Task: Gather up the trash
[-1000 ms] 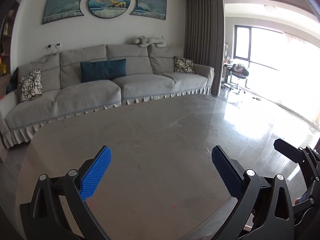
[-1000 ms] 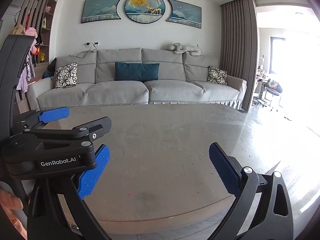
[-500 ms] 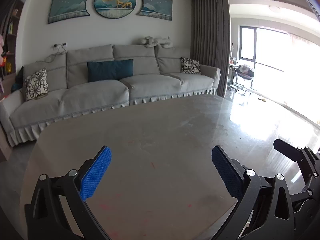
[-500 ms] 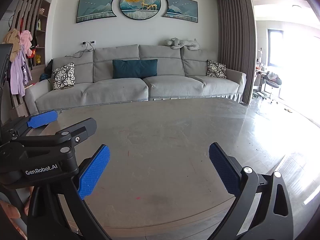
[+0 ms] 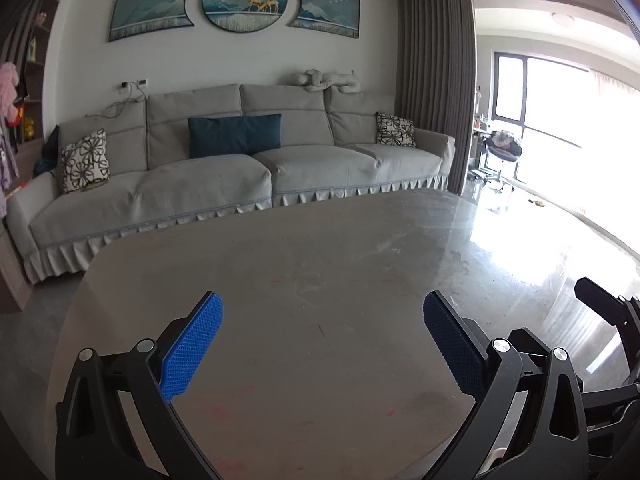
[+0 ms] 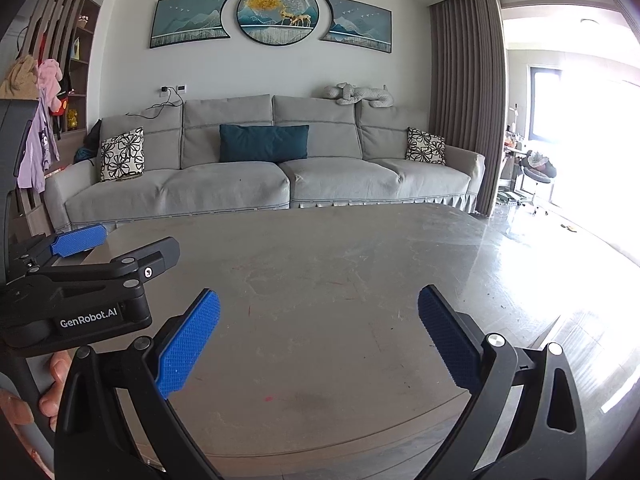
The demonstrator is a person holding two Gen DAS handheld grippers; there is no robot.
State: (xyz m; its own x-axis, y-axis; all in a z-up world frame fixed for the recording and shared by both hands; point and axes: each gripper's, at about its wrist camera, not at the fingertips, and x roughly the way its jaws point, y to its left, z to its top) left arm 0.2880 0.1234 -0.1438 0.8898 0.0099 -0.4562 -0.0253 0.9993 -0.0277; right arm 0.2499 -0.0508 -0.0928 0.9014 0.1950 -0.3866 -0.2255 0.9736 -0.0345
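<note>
With the left gripper [image 5: 322,340] and right gripper [image 6: 318,338] both spread empty over the grey stone-look table [image 6: 340,272], no trash visible, descending risks scraping the surface.

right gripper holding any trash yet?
No, in the right wrist view the right gripper has its jaws wide apart with only bare table between them.

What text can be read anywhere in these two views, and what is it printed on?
"GenRobot.AI": white lettering on the black body of the left gripper, seen in the right wrist view.
Nothing else reads: the wall art carries pictures only, and the shelf items are too small to show any lettering.
The left wrist view shows no text at all, on the right gripper or elsewhere.
</note>
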